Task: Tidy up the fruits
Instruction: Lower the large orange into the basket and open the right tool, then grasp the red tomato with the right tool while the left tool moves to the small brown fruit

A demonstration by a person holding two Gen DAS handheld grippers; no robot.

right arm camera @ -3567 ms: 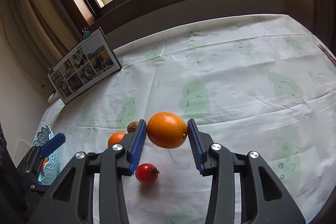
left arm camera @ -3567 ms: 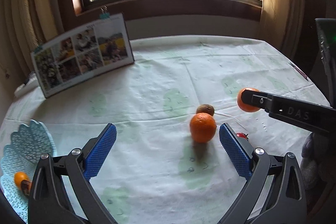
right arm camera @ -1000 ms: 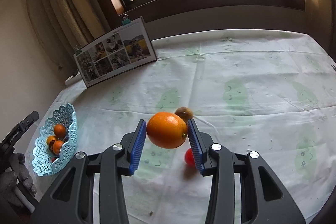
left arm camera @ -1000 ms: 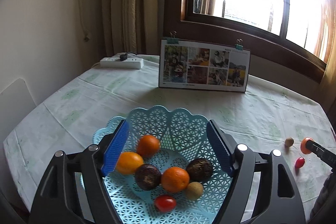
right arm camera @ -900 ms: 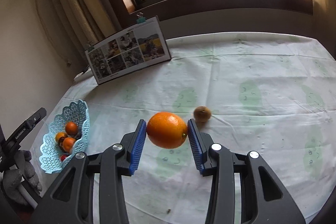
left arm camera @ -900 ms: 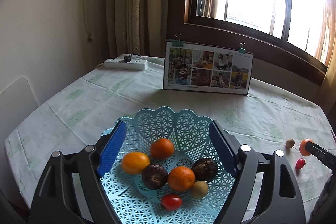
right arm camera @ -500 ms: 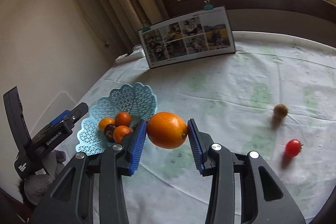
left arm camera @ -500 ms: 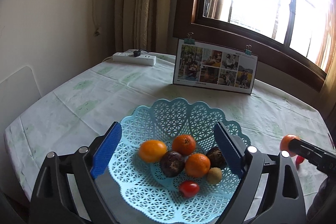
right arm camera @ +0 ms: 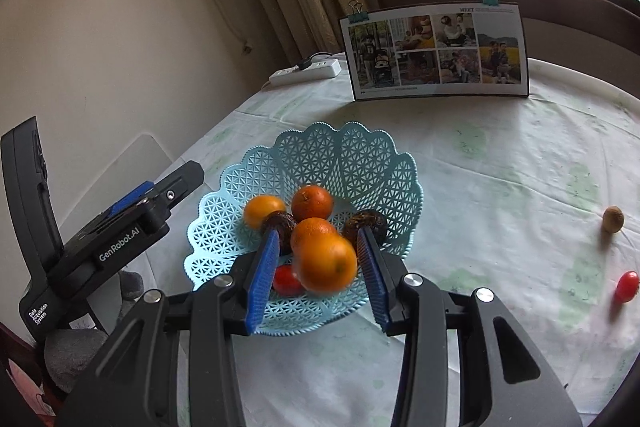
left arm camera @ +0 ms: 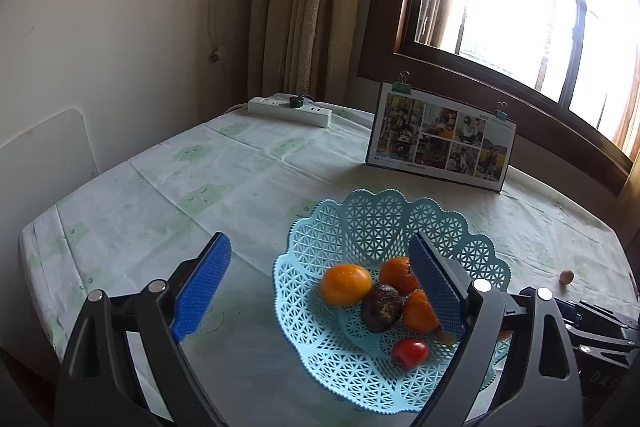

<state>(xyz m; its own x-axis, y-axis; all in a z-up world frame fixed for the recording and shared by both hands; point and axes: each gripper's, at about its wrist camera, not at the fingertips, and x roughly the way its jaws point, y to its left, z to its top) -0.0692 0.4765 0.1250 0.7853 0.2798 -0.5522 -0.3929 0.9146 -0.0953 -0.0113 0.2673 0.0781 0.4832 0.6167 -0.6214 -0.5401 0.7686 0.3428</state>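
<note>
A light blue lattice basket holds several fruits: oranges, two dark wrinkled fruits and a red tomato. My right gripper hovers over the basket's near rim. Its jaws are barely parted. A blurred orange hangs loose between them, with a gap at the left pad. My left gripper is open and empty. It sits low at the basket's left side, and its right finger overlaps the fruits. A small kiwi and an oblong red tomato lie on the cloth far right.
A clipped photo board stands behind the basket, with a white power strip at the far left by the curtain. A white chair back stands beyond the table's left edge. The left gripper's body is close beside the basket.
My right gripper has travelled left and come over the basket, and the orange has slipped lower between its pads and blurred. My left gripper has shifted left, so the basket now lies to its right.
</note>
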